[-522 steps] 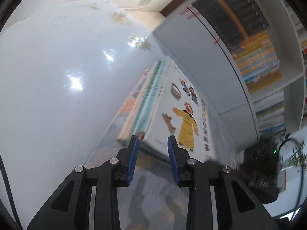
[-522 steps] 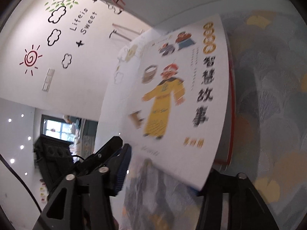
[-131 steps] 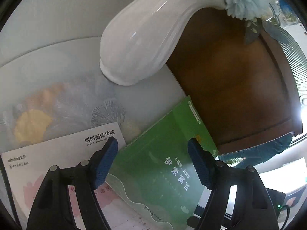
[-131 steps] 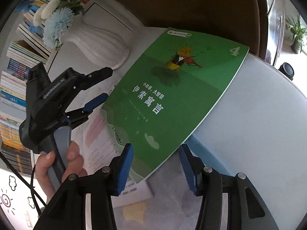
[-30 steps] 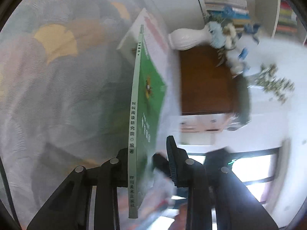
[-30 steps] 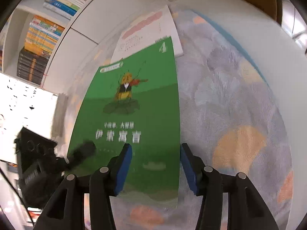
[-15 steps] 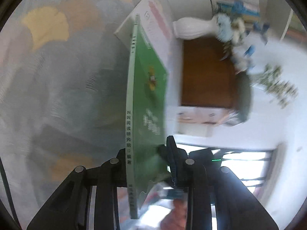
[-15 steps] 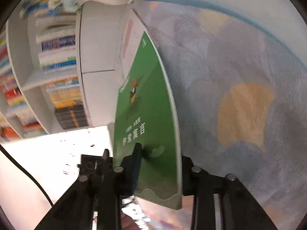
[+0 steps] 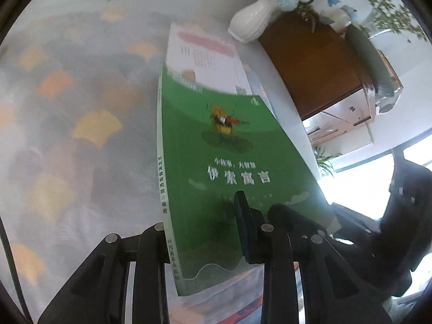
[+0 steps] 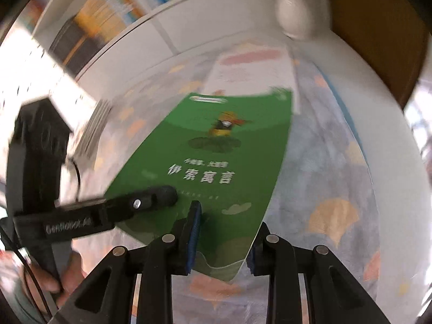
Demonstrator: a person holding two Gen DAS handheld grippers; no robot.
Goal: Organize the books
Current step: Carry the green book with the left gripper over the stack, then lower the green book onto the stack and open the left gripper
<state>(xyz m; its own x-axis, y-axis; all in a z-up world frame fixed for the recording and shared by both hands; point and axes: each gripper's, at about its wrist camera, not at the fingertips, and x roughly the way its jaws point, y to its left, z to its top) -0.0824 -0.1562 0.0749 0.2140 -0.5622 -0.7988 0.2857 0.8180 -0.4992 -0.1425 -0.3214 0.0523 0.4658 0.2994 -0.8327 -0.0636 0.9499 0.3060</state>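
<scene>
A green book (image 9: 224,145) with a cartoon insect on its cover is held tilted above the table by both grippers at its near edge. My left gripper (image 9: 202,216) is shut on the spine corner, one pad on the cover and the other finger hidden behind the book. My right gripper (image 10: 225,224) is shut on the same green book (image 10: 216,145), one blue pad on the cover and the other under the edge. In the right wrist view, the left gripper's finger (image 10: 140,202) reaches in from the left. A white book with a pink band (image 9: 205,54) lies flat beyond.
A patterned cloth (image 9: 67,135) covers the table. A white vase (image 9: 251,21) with blue flowers stands at the far edge beside a brown wooden cabinet (image 9: 310,62). Bookshelves (image 10: 113,2) fill the back wall, and a pile of books (image 10: 94,127) lies at the left. A hand (image 10: 54,283) grips the left tool.
The right gripper closed onto the green book's edge. Both grippers rose and rolled, so the book turned from edge-on to cover-up in the left wrist view.
</scene>
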